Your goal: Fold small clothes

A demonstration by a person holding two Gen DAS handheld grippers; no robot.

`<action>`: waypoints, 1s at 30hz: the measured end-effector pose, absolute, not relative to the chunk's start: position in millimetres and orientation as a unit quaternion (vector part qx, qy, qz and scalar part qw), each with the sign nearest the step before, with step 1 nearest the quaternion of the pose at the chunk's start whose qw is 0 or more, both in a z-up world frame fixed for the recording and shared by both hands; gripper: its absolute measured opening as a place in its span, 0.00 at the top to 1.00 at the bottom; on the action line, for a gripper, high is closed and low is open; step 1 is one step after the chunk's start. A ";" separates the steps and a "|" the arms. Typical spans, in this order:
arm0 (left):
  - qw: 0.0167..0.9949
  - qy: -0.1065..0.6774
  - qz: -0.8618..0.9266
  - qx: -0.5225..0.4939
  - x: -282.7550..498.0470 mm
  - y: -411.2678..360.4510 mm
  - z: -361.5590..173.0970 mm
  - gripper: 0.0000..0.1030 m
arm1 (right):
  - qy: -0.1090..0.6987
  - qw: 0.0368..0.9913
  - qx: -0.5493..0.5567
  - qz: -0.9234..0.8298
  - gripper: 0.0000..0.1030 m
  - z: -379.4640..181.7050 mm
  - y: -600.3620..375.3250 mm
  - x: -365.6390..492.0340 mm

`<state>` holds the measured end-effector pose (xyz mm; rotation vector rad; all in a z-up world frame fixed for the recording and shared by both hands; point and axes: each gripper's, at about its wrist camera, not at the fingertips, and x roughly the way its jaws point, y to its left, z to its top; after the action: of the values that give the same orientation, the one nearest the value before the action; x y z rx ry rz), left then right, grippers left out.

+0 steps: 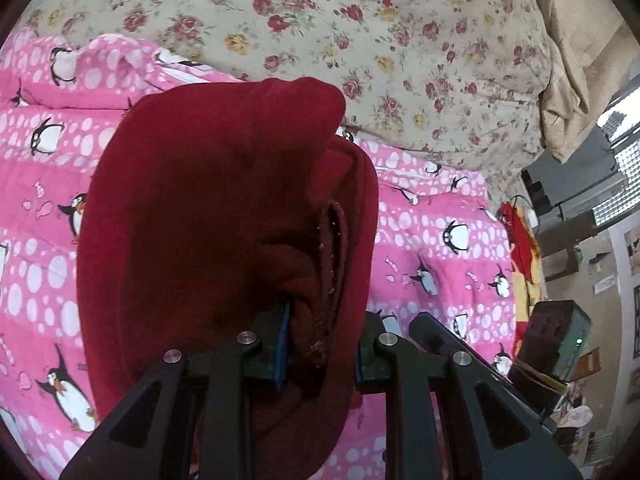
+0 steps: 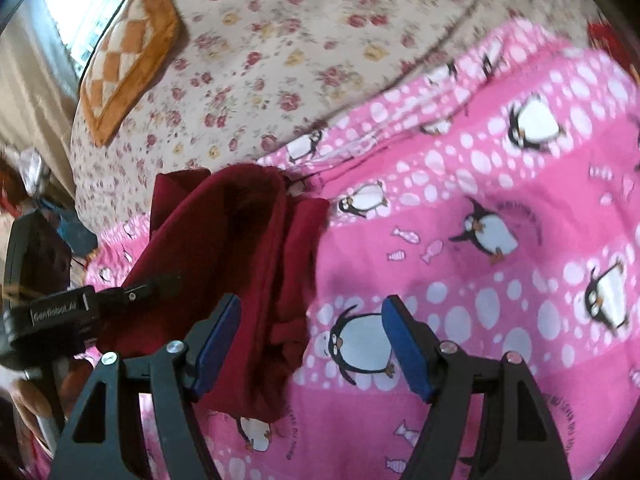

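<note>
A dark red garment hangs bunched from my left gripper, which is shut on a fold of its edge between the blue pads. The cloth fills the middle of the left wrist view above a pink penguin blanket. In the right wrist view the same red garment drapes at the left over the pink penguin blanket, with the left gripper holding it from the left side. My right gripper stands open over the blanket. Its left pad is beside the garment's edge, and nothing is between its fingers.
A floral bedspread lies beyond the blanket. An orange checked cushion rests on it at the far left in the right wrist view. Off the bed's right edge stand a dark box, shelves and clutter.
</note>
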<state>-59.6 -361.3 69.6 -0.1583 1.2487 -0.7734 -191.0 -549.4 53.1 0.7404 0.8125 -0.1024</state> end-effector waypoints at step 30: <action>0.729 0.559 -0.382 -0.098 -95.1 -251.4 51.6 0.71 | 0.423 0.857 0.293 0.019 0.71 47.1 -521.1 -60.5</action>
<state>-95.1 -251.4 51.6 -0.2150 1.2322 -0.8405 -60.5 -521.1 47.1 0.6151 0.8885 0.0400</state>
